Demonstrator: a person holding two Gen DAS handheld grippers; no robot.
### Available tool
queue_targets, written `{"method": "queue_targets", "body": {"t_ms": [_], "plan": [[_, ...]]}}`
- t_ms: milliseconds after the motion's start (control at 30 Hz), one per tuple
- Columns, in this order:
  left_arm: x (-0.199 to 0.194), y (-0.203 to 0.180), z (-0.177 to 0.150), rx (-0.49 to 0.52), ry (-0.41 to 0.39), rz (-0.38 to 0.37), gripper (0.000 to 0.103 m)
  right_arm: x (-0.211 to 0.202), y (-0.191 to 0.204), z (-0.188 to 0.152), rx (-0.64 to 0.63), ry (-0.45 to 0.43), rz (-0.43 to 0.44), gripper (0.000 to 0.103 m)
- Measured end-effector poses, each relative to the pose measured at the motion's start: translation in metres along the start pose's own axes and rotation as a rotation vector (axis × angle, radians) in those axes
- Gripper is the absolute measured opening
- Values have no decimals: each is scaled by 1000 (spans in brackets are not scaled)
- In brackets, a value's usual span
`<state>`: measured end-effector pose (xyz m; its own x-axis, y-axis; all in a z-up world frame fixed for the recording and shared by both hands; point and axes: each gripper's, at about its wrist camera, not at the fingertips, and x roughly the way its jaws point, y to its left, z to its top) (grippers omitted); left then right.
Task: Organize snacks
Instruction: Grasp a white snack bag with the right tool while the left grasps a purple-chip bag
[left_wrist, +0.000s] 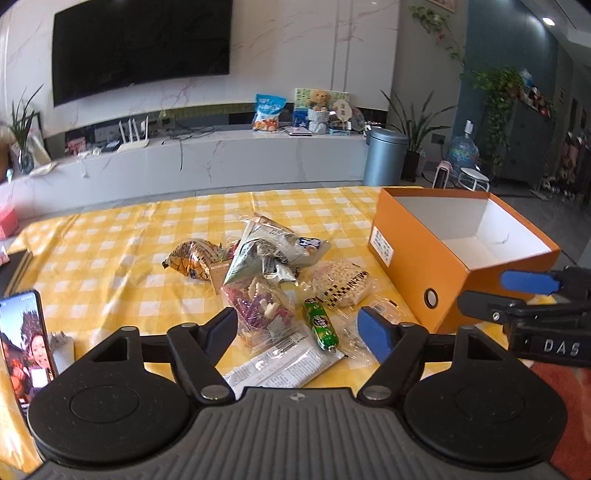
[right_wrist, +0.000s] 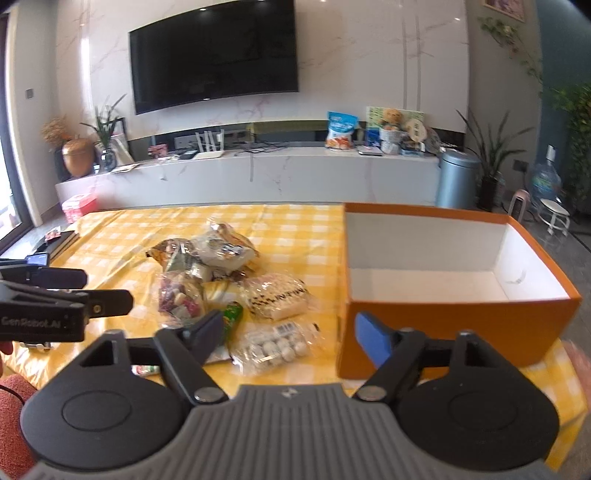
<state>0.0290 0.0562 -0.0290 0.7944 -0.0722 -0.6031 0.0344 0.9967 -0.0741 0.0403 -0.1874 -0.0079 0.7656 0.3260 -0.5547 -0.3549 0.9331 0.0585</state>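
Observation:
A pile of snack packets lies mid-table on the yellow checked cloth; it shows in the right wrist view too. A green sausage stick and a clear bag of mixed candies lie nearest my left gripper, which is open and empty just above them. An open orange box, white inside, stands to the right. My right gripper is open and empty, over a bag of white balls, next to the box.
A phone with a lit screen lies at the table's left edge. The right gripper shows at the right of the left wrist view. A TV wall, a white console, a grey bin and plants stand beyond the table.

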Motion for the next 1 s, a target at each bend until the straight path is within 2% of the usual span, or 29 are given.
{"method": "queue_targets", "body": {"t_ms": [67,200,333,433,533,633,700,900,1000], "plan": [[6,9,3,-48,4,-10,84,9,6,4,-18,-7,38,65],[16,20,7,-92,-19,20,86,31,18,9,-62,-13,99,65],[32,33,9,-114,23,44,86,59,31,18,-114,-6,127,66],[43,43,10,-151,45,48,85,85,40,25,-150,11,150,72],[55,54,11,-167,73,82,85,107,50,31,-191,21,167,74],[62,69,12,-195,103,95,86,129,55,38,-224,23,172,90],[68,77,13,-214,122,106,86,143,57,44,-240,39,176,90],[84,80,13,-182,150,86,85,179,71,58,-287,47,196,89],[92,80,11,-184,164,77,85,199,73,63,-281,81,220,89]]}}
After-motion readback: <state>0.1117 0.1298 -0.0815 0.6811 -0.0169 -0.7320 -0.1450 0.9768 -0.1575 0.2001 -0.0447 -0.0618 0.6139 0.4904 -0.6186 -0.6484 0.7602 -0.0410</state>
